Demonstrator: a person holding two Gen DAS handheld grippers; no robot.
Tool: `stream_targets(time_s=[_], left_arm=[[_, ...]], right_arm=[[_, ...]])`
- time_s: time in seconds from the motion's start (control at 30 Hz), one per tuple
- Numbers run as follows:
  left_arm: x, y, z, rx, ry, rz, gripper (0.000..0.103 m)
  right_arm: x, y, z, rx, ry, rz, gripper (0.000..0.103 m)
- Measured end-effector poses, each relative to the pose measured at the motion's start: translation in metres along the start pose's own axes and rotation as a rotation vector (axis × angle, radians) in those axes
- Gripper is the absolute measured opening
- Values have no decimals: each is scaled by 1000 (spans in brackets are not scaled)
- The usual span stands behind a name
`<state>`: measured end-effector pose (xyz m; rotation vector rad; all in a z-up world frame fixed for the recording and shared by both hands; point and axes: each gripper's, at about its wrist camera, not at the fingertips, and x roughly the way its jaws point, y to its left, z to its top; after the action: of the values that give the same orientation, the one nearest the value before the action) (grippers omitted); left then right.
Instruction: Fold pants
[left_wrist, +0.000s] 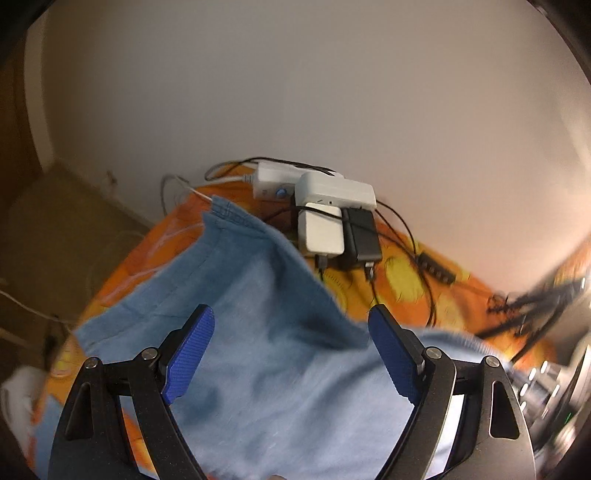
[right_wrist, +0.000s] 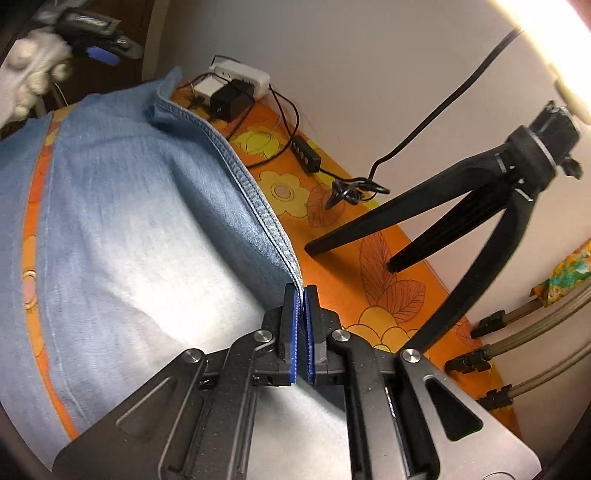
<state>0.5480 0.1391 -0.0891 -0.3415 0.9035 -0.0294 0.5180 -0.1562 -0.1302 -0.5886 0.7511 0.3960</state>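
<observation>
Right wrist: my right gripper (right_wrist: 300, 295) is clamped on the pants' (right_wrist: 140, 206) stitched edge, cloth spreading ahead and left of it. Left gripper (left_wrist: 291, 328) gapes wide above the pants (left_wrist: 266, 332), gripping nothing. Tripod (right_wrist: 461, 221) right.

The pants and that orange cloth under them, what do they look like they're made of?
The pants: light blue denim, probably cotton; matte, faded weave, with a double-stitched hem clamped in the right gripper. The orange cloth: thin printed fabric, probably cotton or synthetic; flat, matte, with yellow flowers and outlined leaves.
</observation>
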Motion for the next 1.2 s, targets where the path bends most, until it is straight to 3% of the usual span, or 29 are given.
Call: stream_targets(time_s=[0.3,0.5,0.63,0.67,0.73,1.2], left_arm=[[59,-11,14,-90,118,18,86],[75,-11,14,-146,142,76,80],[80,-9,10,-172,145,89,40],[80,-8,10,-174,141,82,23],[80,-7,9,-180,125,69,6],[19,12,2,-184,-33,-29,2]], right_arm=[[-22,15,-6,-40,-23,-7,3],[-24,20,-6,-59,-33,-11,3],[-29,23,-6,-68,-38,-11,3],[-30,23,-6,-70,-40,-9,3],[-32,25,-6,-75,-41,-9,3],[-60,33,-4,-88,-57,-21,3]])
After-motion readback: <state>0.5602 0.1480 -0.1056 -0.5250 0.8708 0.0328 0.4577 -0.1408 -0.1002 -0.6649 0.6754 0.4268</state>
